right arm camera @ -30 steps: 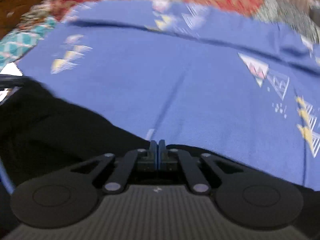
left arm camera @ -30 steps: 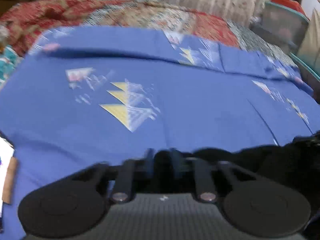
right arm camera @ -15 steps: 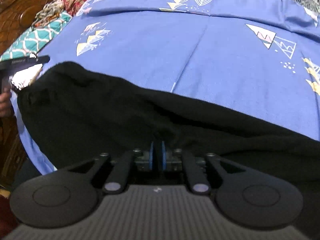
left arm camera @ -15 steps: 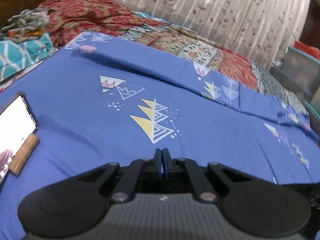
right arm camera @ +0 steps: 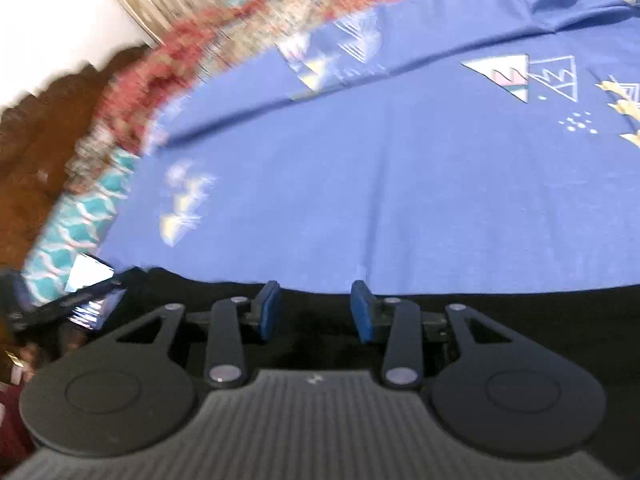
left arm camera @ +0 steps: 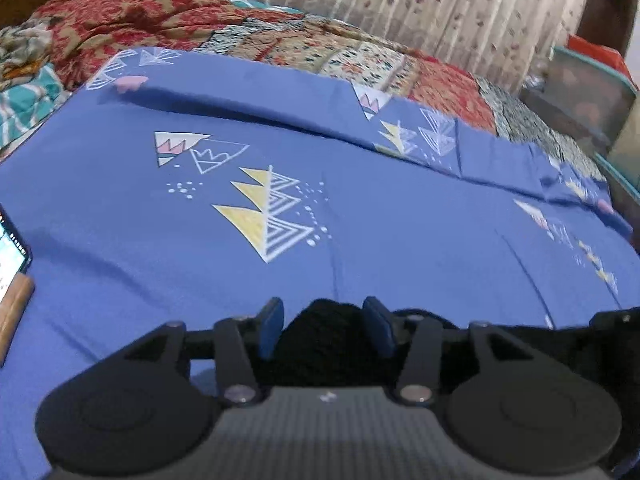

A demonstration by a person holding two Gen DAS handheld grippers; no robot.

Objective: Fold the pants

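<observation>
Pants (left arm camera: 324,336): black, fuzzy, bunched.

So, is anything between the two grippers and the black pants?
Nothing visible. Both have just been opening: the left gripper has a bunch of the pants between its parted pads, and the right gripper hangs open right over the fabric.

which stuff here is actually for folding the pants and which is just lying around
For the job:
- black pants
- left hand-held gripper
- right hand-held gripper
- blue sheet

Lying about:
- phone
- red patterned quilt
- curtain
- storage box
</observation>
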